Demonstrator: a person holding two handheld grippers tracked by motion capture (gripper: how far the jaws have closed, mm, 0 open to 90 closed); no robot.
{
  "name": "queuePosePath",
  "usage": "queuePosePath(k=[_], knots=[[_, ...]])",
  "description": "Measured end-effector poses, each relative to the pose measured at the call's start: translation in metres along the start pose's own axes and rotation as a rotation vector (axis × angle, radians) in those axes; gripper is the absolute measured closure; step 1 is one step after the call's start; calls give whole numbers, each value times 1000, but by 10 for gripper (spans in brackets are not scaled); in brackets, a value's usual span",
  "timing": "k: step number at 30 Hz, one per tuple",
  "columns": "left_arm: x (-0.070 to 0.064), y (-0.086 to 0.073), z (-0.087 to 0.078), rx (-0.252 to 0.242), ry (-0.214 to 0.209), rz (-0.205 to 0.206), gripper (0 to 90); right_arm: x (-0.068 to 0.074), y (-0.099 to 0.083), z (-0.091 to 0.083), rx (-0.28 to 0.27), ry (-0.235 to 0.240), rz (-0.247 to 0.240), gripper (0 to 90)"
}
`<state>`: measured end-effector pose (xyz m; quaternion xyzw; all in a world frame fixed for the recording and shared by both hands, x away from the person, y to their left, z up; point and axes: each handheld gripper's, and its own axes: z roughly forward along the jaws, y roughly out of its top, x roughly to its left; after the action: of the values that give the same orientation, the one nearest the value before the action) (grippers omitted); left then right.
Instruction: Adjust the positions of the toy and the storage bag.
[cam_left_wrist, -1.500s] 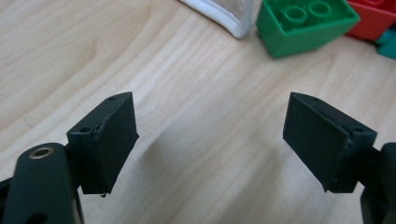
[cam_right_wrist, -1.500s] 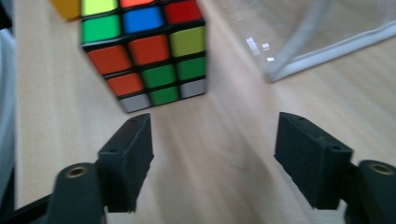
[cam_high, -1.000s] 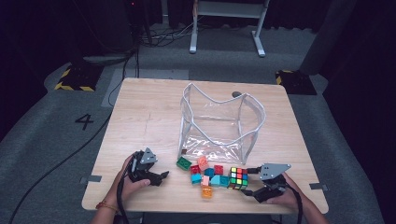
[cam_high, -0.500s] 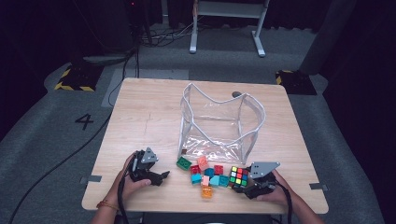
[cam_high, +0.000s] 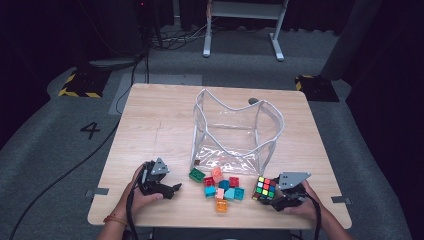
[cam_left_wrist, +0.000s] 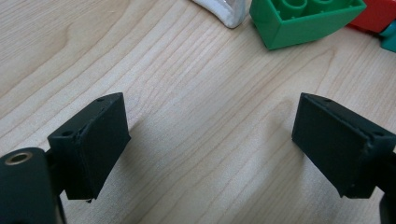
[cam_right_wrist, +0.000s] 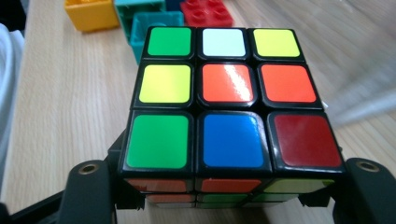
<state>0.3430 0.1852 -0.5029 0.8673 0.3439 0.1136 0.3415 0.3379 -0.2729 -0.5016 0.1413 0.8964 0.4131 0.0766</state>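
Observation:
A Rubik's cube (cam_high: 265, 188) sits near the table's front right, and its top face (cam_right_wrist: 229, 98) shows green, white, yellow, orange, blue and red tiles. My right gripper (cam_high: 274, 196) holds it from the right, with a jaw pressed against each side of the cube (cam_right_wrist: 229, 196). Several toy blocks (cam_high: 222, 187) lie in a loose pile to the cube's left. At the front left my left gripper (cam_high: 172, 189) rests on the wood, jaws wide open (cam_left_wrist: 210, 140) with bare table between them. A green block (cam_left_wrist: 303, 18) lies just beyond it.
A clear plastic bag with white trim (cam_high: 235, 130) stands open in the middle of the wooden table (cam_high: 155, 125), right behind the blocks. An orange block (cam_right_wrist: 91, 14), a teal one (cam_right_wrist: 156, 23) and a red one (cam_right_wrist: 205, 14) lie beyond the cube.
My right gripper slid left along the front edge up to the Rubik's cube and now has it between its jaws. The left gripper stayed put.

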Motion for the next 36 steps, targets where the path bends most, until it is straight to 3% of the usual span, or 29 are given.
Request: queuePosePath(k=[7, 18, 22, 36], knots=[[0, 0, 0, 1, 1, 6, 110, -13, -15, -20, 17, -52, 54, 339], [1, 1, 1, 1, 7, 7, 95, -36, -25, -31, 15, -170, 157, 339], [2, 2, 1, 2, 10, 5, 89, -47, -27, -33, -6, -206, 216, 340], [3, 0, 1, -3, -1, 4, 104, -65, -27, -39, -12, -305, 286, 339]])
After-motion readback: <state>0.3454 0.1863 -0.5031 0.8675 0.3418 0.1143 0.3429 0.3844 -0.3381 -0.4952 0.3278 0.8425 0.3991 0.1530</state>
